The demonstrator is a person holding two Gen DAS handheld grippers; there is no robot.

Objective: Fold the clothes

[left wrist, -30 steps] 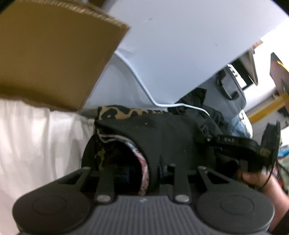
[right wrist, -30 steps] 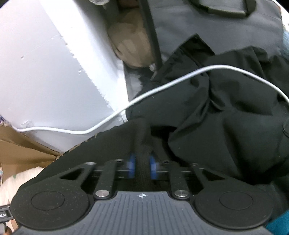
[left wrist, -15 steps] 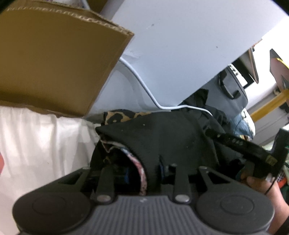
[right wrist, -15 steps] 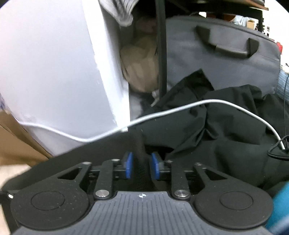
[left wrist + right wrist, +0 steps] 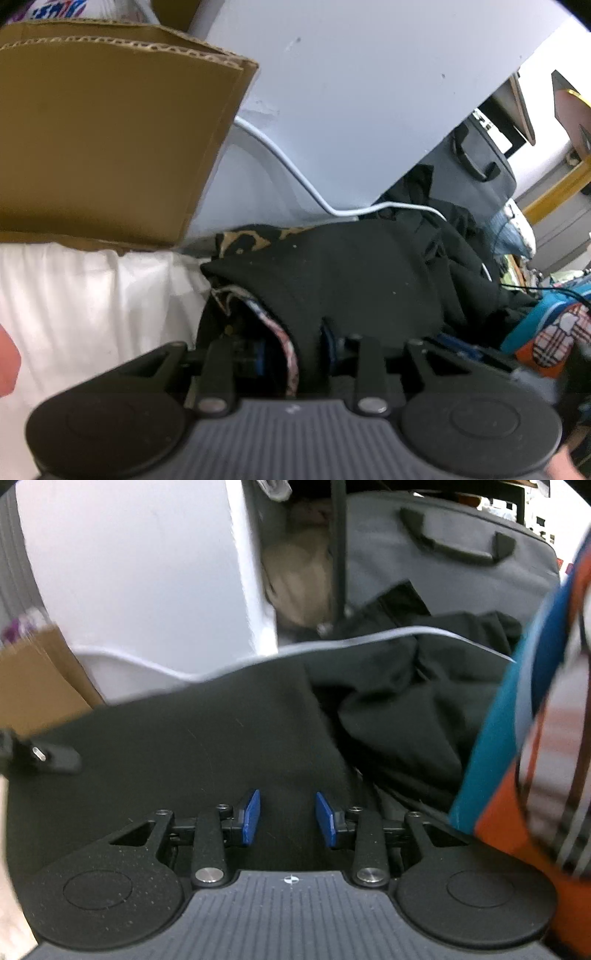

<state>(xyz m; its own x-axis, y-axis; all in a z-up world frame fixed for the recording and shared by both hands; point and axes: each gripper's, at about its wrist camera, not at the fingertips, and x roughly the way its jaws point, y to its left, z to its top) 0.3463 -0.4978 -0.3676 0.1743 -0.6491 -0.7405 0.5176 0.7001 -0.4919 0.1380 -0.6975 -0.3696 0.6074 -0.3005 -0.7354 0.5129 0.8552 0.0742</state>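
My right gripper had a matte black body with a ribbed grey centre plate, silver screws on its linkage bars, blue pads and a small crosshair mark. My left gripper looked identical.

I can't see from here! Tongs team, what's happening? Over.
Left tongs clamped on black garment fold. Right tongs just opened, pads clear, nothing between. White cable draped over the black clothes behind. Over.
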